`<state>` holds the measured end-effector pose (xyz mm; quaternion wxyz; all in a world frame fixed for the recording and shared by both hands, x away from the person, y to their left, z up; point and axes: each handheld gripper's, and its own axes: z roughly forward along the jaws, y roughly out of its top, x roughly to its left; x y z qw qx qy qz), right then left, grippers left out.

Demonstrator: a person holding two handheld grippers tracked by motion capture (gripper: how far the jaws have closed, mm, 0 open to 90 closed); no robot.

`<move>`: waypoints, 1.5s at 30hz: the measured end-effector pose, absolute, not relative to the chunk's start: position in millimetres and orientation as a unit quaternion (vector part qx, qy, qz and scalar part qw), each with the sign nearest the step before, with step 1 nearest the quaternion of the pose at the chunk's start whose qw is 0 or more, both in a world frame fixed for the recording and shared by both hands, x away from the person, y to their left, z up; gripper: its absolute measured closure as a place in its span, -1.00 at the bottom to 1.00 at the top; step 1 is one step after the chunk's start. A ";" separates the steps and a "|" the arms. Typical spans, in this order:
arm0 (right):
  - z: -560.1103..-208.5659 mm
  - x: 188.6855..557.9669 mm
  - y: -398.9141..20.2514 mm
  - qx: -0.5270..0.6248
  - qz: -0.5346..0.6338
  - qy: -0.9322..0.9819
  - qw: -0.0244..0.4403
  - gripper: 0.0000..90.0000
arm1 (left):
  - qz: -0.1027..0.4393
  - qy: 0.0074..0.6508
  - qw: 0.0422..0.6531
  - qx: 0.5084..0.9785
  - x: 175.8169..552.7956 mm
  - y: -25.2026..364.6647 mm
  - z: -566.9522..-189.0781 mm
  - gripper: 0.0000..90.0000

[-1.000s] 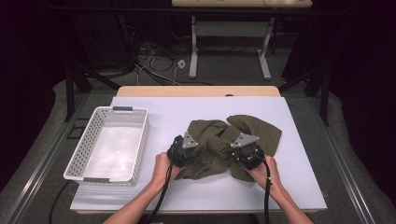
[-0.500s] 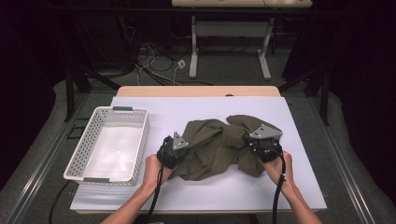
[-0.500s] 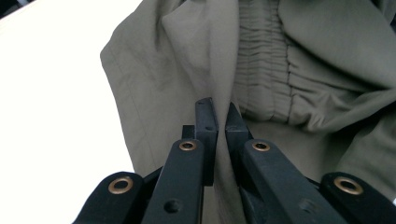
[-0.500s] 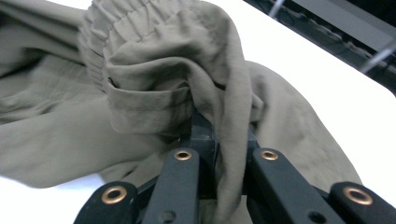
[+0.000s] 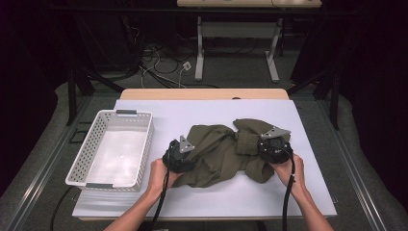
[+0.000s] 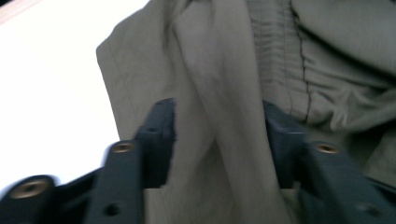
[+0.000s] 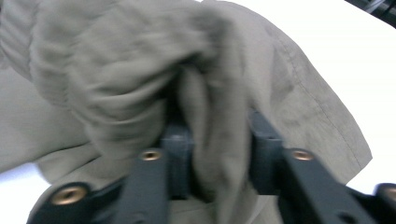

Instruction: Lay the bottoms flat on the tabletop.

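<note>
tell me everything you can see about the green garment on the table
The olive-green garment looks like thin woven cloth with stitched seams and a gathered, elastic-like band. It lies crumpled and partly spread on the white table top, right of the white basket. The left gripper sits at its left edge, the right gripper at its right. Both have just been opening, each with a fold of cloth between its jaws.

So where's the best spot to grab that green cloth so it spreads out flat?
Probably the outer edges of the green cloth, one from each side. It lies bunched in the middle, while a stitched hem shows at its left edge. The left gripper and right gripper each have a fold between their jaws, which have just been opening, so neither looks clamped.
</note>
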<state>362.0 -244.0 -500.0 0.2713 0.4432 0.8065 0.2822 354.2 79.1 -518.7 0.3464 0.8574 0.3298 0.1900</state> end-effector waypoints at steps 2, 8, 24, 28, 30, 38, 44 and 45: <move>-494.8 358.6 -242.7 0.438 0.289 0.806 0.274 0.14 | 0.191 0.323 0.351 0.858 355.1 76.8 -516.9 -0.03; -485.6 347.9 -229.9 0.398 0.298 0.826 0.266 -0.03 | 0.183 0.315 0.358 0.860 357.9 69.1 -524.0 -0.13; -478.9 346.1 -243.6 0.412 0.338 0.792 0.298 0.90 | 0.226 0.361 0.356 0.832 363.7 85.5 -528.6 0.97; -490.9 357.0 -255.9 0.443 0.316 0.789 0.284 0.89 | 0.217 0.381 0.337 0.833 371.2 90.4 -534.3 0.96; -504.4 364.1 -257.6 0.454 0.294 0.798 0.267 0.86 | 0.204 0.383 0.333 0.837 373.7 89.7 -539.9 0.92; -502.6 361.4 -249.6 0.445 0.288 0.807 0.260 0.54 | 0.196 0.352 0.357 0.843 356.8 83.4 -515.5 0.16; -490.1 351.4 -242.1 0.435 0.292 0.809 0.268 0.00 | 0.182 0.326 0.389 0.842 339.3 73.8 -496.8 -0.04; -487.8 350.0 -240.9 0.429 0.294 0.811 0.270 -0.10 | 0.174 0.323 0.391 0.844 337.0 71.4 -495.5 -0.10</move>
